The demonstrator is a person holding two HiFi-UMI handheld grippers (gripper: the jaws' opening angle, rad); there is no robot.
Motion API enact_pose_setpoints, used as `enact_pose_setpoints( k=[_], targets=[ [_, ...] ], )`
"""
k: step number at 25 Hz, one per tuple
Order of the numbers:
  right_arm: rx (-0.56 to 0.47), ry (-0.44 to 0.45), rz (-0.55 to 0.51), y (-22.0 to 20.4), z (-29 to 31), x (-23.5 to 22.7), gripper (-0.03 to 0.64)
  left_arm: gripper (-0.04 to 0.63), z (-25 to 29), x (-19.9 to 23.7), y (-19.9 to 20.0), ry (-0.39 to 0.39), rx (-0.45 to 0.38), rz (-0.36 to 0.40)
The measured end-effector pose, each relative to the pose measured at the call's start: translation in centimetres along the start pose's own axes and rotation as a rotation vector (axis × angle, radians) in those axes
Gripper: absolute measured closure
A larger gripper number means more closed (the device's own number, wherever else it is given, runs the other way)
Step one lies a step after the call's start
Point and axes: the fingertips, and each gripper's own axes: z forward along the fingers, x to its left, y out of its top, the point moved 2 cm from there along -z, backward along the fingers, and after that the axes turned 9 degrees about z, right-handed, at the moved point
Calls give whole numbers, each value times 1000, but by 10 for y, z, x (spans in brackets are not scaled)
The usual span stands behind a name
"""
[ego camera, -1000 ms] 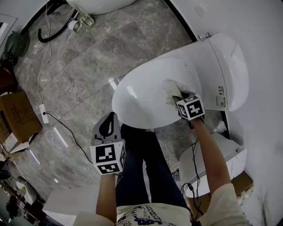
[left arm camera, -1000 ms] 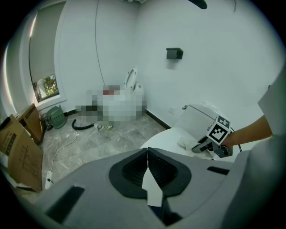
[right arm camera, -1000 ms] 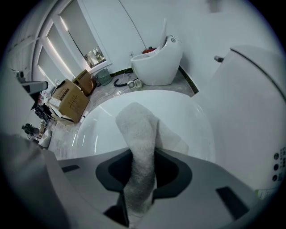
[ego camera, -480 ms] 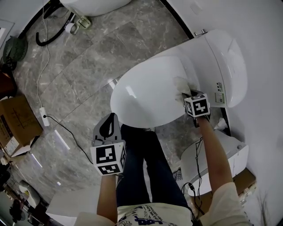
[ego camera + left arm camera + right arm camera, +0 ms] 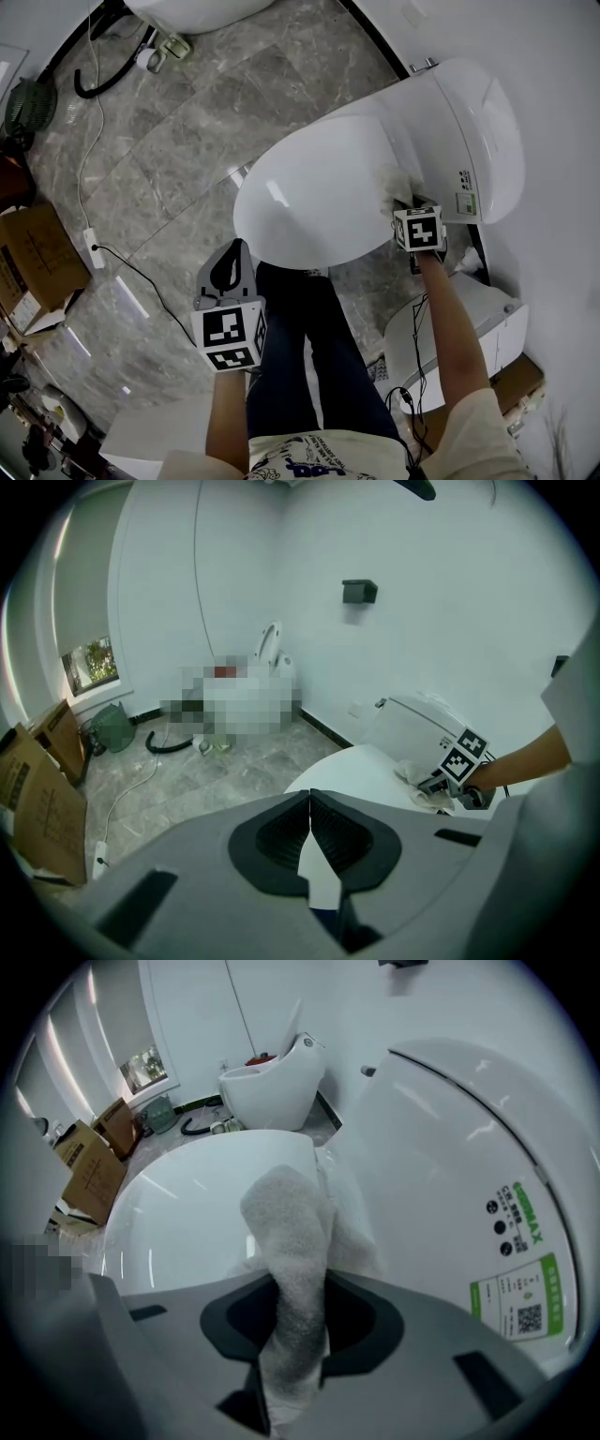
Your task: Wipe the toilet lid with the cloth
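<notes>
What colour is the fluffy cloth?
White. The fluffy white cloth shows best in the right gripper view.

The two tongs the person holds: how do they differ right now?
The left tongs are shut on nothing; the right tongs pinch a white cloth. The left tongs hang clear of the toilet lid; the right tongs hold the cloth against its rear end. Both carry a marker cube.

White cloth [image 5: 286, 1241]; glossy white toilet lid [image 5: 309, 202]; grey veined floor [image 5: 206, 112]; brown cardboard box [image 5: 33, 253].
</notes>
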Motion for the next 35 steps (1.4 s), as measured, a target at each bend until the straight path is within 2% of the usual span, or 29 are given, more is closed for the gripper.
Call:
enact_pose_setpoints(
  k=[11, 18, 24, 28, 35],
  targets=[
    [-8, -88, 97, -28, -6, -2, 512, 586, -2, 2, -2, 5, 0, -8],
    [-22, -120, 242, -51, -12, 4, 514, 586, -2, -1, -2, -2, -1, -23],
    [-16, -149, 266, -72, -16, 20, 514, 586, -2, -6, -5, -9, 3, -27],
    [6, -164, 230, -85, -17, 39, 514, 587, -2, -6, -7, -8, 5, -30],
    [48, -137, 232, -106, -17, 74, 514, 586, -3, -3, -11, 1, 8, -37]
  ],
)
